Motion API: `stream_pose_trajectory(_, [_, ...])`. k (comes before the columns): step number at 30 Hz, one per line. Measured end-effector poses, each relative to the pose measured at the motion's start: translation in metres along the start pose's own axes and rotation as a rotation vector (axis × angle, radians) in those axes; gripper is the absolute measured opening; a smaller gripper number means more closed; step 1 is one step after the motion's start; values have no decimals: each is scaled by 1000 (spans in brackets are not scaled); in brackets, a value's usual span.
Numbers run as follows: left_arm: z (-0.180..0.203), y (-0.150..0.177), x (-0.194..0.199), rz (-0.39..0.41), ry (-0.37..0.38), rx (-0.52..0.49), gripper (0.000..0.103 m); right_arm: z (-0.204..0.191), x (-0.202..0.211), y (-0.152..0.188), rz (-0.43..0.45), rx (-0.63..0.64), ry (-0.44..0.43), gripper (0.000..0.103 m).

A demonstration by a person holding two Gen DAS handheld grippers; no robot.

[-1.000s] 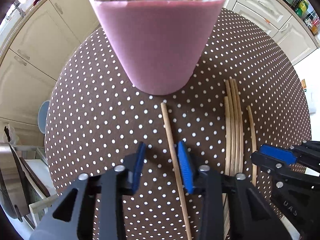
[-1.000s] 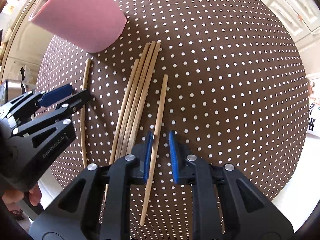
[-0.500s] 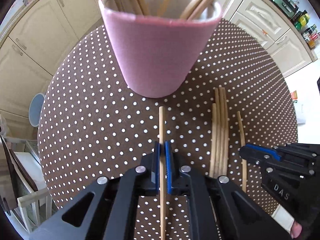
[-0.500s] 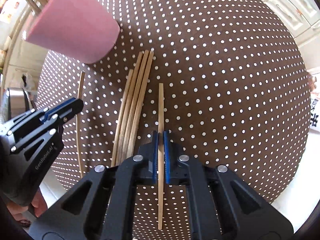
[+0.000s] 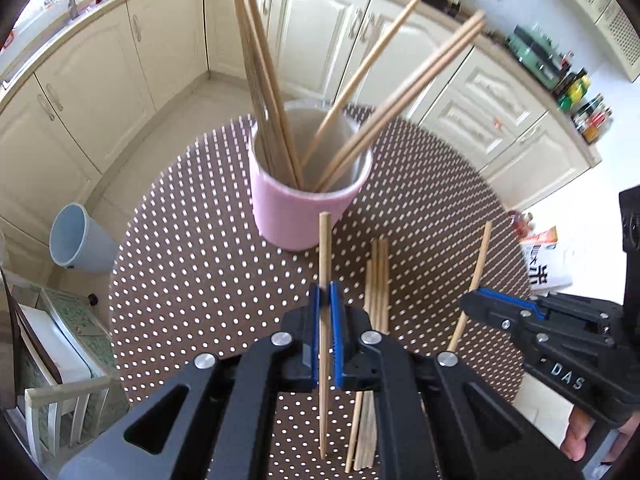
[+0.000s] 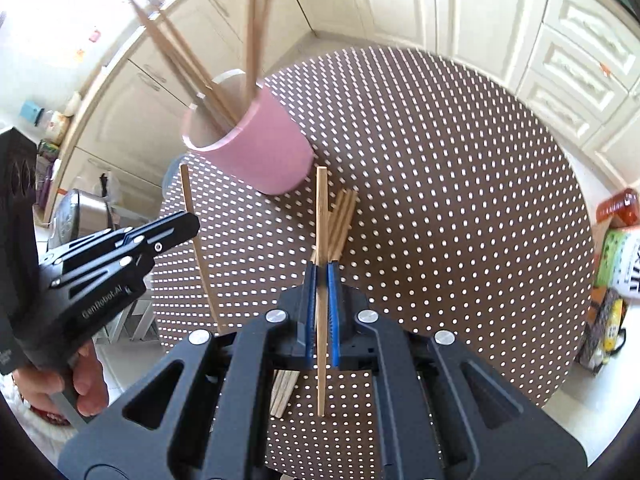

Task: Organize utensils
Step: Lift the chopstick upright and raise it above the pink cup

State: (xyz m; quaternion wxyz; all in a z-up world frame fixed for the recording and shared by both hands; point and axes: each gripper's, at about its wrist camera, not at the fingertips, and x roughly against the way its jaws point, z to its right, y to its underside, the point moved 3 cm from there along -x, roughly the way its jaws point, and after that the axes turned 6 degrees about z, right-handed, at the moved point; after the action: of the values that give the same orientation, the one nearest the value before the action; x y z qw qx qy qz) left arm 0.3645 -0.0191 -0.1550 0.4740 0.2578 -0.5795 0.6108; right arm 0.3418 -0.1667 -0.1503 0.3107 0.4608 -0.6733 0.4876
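Both chopsticks now lifted (table farther below).

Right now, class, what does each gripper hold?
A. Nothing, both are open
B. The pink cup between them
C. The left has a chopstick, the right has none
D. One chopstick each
D: the left gripper is shut on a chopstick, and the right gripper is shut on another chopstick; the cup stands free.

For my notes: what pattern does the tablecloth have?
The tablecloth is brown with small white dots; the right wrist view shows it best.
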Motion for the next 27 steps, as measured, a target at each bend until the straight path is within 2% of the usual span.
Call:
stream_pose_trajectory(5, [6, -5, 31, 63, 11, 11, 5, -17, 31, 19, 52, 44, -16, 6])
stream_pose_trajectory(14, [14, -14, 64, 148, 20, 17, 5, -39, 65, 20, 137, 110, -42, 6])
stream_pose_trajectory(27, [21, -60, 132, 351, 17, 23, 5, -67, 129, -26, 300, 172, -93, 6])
